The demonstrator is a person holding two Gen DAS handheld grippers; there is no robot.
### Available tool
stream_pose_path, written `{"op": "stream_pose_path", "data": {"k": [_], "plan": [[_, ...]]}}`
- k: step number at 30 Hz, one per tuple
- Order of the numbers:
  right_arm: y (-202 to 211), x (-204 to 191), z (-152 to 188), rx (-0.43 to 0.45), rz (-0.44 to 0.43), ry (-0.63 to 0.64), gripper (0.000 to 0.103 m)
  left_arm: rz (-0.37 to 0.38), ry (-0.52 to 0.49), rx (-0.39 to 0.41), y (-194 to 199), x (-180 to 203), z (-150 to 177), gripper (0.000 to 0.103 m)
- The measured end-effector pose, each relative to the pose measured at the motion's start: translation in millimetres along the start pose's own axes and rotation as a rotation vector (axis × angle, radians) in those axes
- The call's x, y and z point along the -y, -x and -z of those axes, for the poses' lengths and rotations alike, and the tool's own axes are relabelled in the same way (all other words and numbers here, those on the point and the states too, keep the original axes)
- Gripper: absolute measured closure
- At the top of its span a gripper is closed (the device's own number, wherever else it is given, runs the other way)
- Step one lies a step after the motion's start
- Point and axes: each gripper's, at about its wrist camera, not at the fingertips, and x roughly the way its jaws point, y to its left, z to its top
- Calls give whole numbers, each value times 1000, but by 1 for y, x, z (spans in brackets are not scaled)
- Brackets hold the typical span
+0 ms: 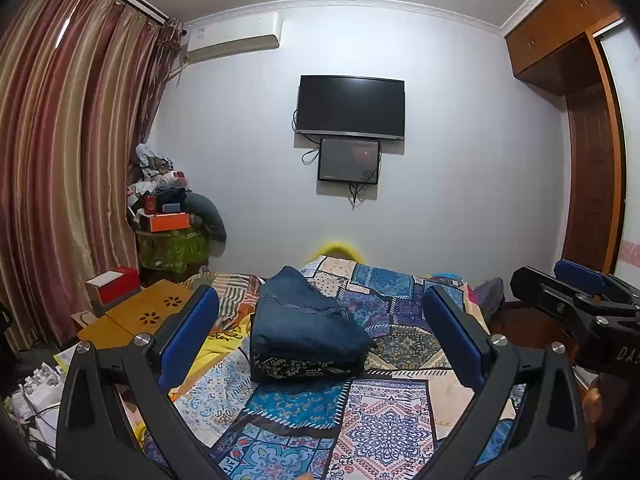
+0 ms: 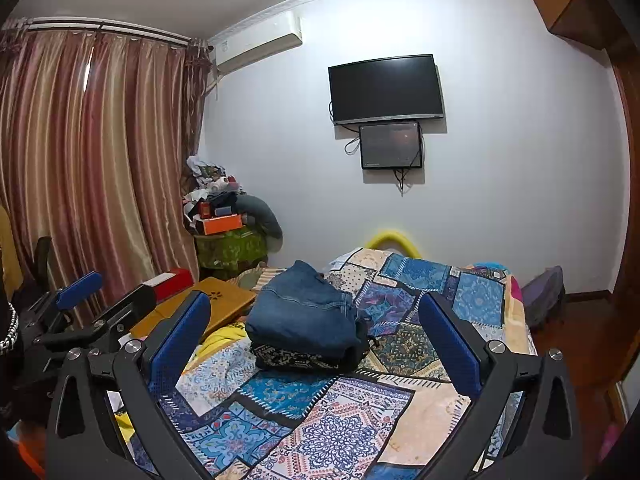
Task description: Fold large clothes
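Jeans (image 1: 304, 316), folded, sit atop a patterned black-and-white garment (image 1: 308, 368) on the patchwork bedspread (image 1: 384, 432); left gripper (image 1: 320, 340) and right gripper (image 2: 316, 344) both spread wide, holding nothing.

A folded stack of clothes (image 1: 306, 330) (image 2: 306, 320) sits mid-bed on the patchwork bedspread (image 1: 384, 420) (image 2: 360, 436), the bare spread in front of it and to its right offering open passage. On the stack's left, a low wooden lap table (image 1: 140, 316) (image 2: 216, 300) bearing a red box (image 1: 116, 284) crowds the bed's edge. Both the left gripper (image 1: 320, 328) and the right gripper (image 2: 316, 332) hang above the near spread, fingers spread wide and touching nothing, side by side with little room between them
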Motion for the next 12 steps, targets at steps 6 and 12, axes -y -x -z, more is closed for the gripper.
{"op": "stream_pose_path", "data": {"k": [6, 12], "plan": [[0, -1, 1, -3, 5, -1, 0, 0, -10, -4, -1, 1, 1, 0], [-2, -2, 1, -12, 5, -2, 0, 4, -18, -1, -1, 2, 2, 0]]}}
